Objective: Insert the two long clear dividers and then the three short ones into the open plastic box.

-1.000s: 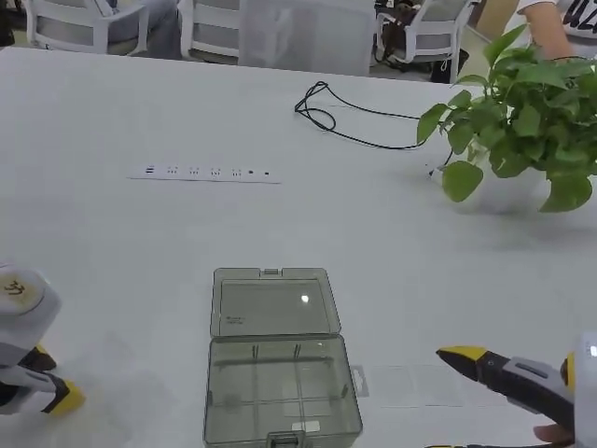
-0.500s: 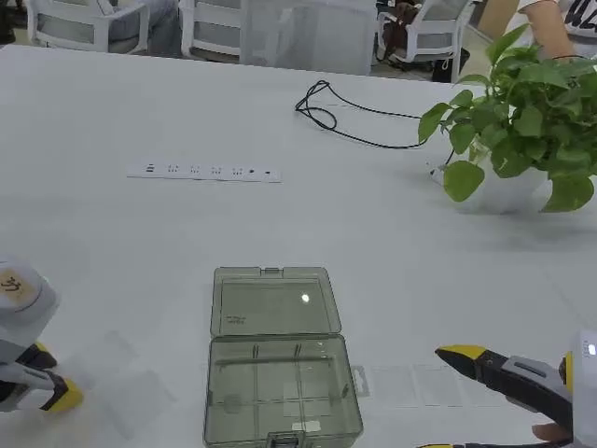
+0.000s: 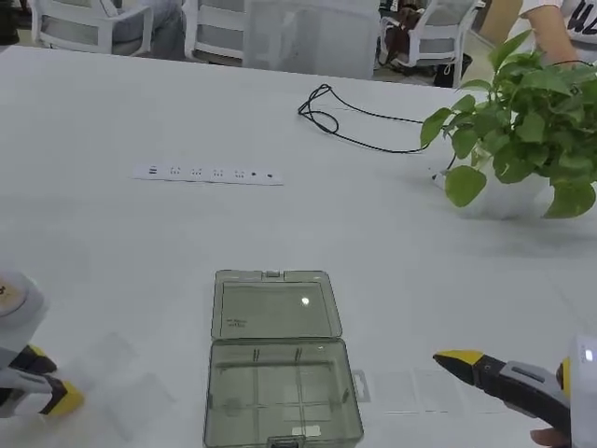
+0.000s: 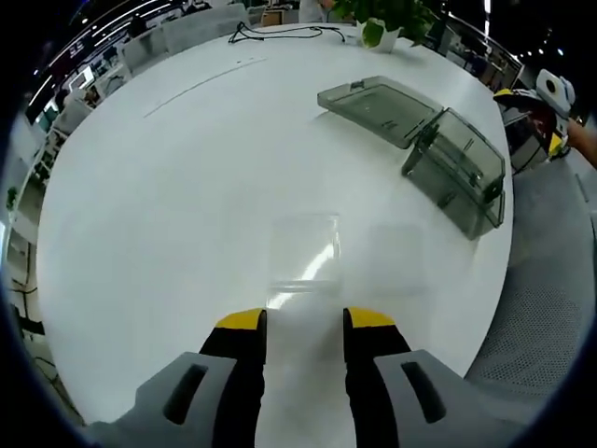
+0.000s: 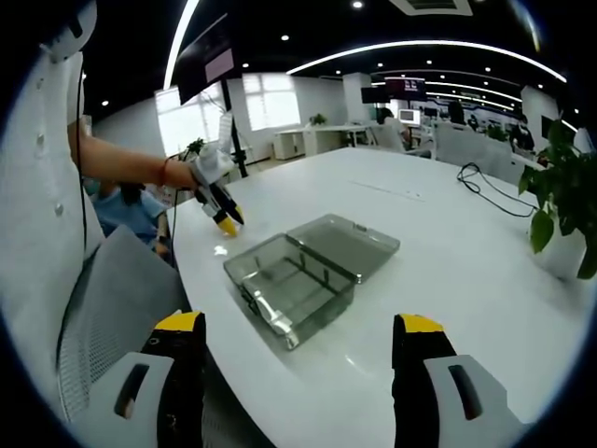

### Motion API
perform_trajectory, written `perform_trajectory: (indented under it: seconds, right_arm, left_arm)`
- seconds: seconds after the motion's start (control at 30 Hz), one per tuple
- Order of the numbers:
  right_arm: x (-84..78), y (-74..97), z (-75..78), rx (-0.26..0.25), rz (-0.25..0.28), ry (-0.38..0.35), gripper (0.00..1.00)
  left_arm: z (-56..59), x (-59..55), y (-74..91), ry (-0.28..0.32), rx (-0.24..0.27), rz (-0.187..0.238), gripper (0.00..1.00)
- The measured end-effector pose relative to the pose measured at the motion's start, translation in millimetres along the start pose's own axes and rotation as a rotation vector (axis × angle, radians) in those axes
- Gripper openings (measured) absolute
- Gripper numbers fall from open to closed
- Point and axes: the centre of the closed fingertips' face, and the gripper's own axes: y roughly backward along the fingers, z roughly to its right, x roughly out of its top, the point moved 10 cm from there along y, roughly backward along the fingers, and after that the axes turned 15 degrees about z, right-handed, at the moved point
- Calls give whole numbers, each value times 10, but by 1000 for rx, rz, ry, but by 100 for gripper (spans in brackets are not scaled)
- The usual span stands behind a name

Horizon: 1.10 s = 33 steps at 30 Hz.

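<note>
A: Left gripper [image 4: 303, 322]: jaws narrow, empty, just short of a flat clear plastic divider [image 4: 303, 252]. It's faint in head view.
B: Right gripper [image 5: 303, 327]: wide, empty. Smoky grey open plastic box [image 3: 280, 392] near the white table [image 3: 392, 233] edge; open tabletop beyond, up to the white power strip [image 3: 207, 174].

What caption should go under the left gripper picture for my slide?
Open left gripper hovers before a clear divider, with the open plastic box beyond.

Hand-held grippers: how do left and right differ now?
The left hand-held gripper has its jaws narrowly apart; the right hand-held gripper has them wide. The left faces a clear divider lying flat; the right faces the box. Both are empty and yellow-tipped.
</note>
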Motion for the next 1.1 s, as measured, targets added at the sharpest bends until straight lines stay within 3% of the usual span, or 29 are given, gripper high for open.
perform_trajectory:
  seconds: [0.4, 0.77, 1.1]
  right_arm:
    - [38, -37, -22, 18, -5, 10, 83]
    - [95, -71, -75, 33, 6, 19, 82]
    - [177, -84, -143, 40, 20, 29, 82]
  left_arm:
    - [60, -34, 83, 71, 7, 58, 31]
    - [141, 70, 226, 144, 12, 170, 31]
    - [341, 219, 373, 218, -6, 300, 31]
